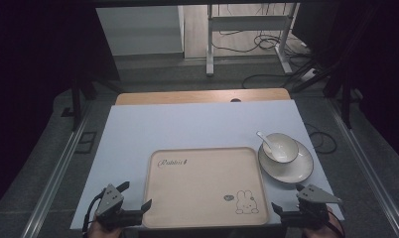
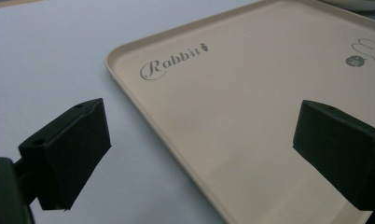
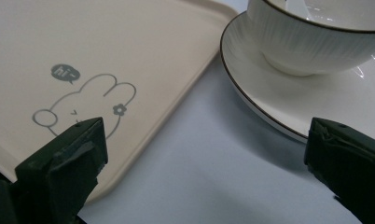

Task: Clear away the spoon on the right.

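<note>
A beige tray (image 1: 205, 186) printed with "Rabbit" and a bunny drawing lies at the front middle of the white table top (image 1: 187, 124). Right of it a white dark-rimmed plate (image 1: 292, 168) carries a white bowl (image 1: 281, 147) with a white spoon (image 1: 265, 139) in it. My left gripper (image 1: 135, 196) is open at the tray's front left corner; in the left gripper view its jaws (image 2: 199, 144) straddle the tray's (image 2: 251, 107) left rim. My right gripper (image 1: 288, 198) is open at the tray's front right corner. The right gripper (image 3: 204, 154) spans the gap between tray (image 3: 106, 46) and plate (image 3: 316, 98), below the bowl (image 3: 316, 42).
A strip of wooden table (image 1: 202, 96) shows behind the white top. Beyond it on the grey floor stand a white desk frame (image 1: 210, 44) and loose cables (image 1: 267, 42). Metal rails run along both sides of the table.
</note>
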Demonstrator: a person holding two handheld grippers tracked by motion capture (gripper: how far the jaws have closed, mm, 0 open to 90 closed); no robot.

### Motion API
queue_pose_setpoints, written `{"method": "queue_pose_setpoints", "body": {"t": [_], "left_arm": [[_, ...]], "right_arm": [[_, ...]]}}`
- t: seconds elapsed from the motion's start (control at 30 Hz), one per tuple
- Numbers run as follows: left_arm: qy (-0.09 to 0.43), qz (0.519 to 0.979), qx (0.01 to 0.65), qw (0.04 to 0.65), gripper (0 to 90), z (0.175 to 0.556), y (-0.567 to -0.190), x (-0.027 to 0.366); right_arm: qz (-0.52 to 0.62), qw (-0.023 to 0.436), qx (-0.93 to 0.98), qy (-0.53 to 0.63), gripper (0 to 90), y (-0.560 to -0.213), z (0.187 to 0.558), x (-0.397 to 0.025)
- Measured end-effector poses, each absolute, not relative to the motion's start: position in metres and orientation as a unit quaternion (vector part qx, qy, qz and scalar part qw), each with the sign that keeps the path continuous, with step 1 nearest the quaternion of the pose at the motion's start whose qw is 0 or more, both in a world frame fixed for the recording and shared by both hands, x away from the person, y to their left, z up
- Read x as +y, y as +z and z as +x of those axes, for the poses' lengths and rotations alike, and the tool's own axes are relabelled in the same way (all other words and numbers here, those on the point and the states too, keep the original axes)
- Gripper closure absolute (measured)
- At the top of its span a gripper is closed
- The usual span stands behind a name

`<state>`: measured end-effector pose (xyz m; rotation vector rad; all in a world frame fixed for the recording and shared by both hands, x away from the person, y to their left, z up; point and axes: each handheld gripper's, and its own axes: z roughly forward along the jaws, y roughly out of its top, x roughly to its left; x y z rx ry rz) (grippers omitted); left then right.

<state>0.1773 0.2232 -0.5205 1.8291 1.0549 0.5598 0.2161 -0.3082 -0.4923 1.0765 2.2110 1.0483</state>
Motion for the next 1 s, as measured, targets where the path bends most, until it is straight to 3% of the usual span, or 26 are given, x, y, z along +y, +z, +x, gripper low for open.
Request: {"method": "queue_pose_setpoints", "body": {"t": [1.0], "left_arm": [[0.225, 0.746, 0.427, 0.459, 4.6, 0.1773, -0.5206, 0.2232]], "right_arm": [[0.399, 0.204, 0.804, 0.39, 0.0, -0.4919, 0.2199, -0.3118]]}}
